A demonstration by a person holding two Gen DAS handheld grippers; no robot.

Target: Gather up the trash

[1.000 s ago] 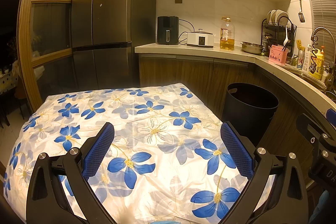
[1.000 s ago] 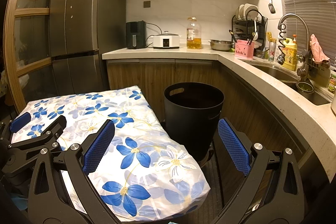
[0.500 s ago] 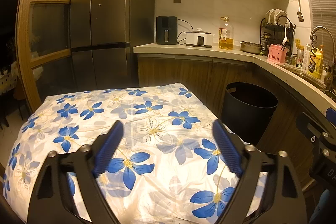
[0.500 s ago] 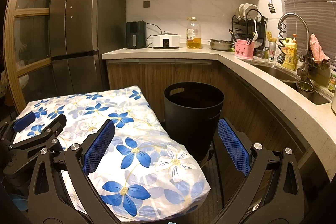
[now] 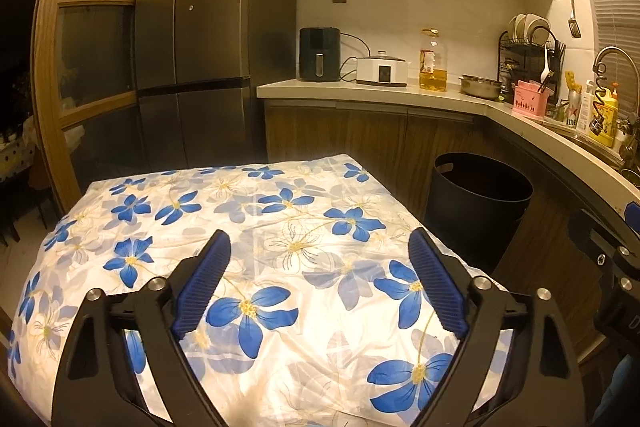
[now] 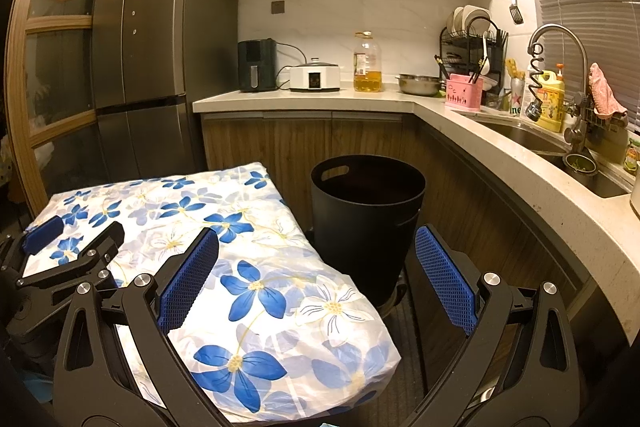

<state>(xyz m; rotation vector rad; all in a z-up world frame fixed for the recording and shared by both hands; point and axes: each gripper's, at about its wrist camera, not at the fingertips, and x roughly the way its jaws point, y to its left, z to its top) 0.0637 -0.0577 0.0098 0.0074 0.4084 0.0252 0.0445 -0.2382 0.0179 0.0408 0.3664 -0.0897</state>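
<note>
While empty, both hand-held grippers (image 5: 316, 291) (image 6: 316, 287) gape wide.

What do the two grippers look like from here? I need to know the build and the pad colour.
Both match. The left gripper and the right gripper each have two matte black plastic arms with triangular cut-outs and round silver bolts at the pivots. The jaws carry long blue rubber pads: ribbed on the left one, a fine grid texture on the right. No cables or sleeves show.

The bin's (image 6: 366, 223) inside is too dark to see. The flowered cloth (image 6: 256, 291) hides the table under it.
</note>
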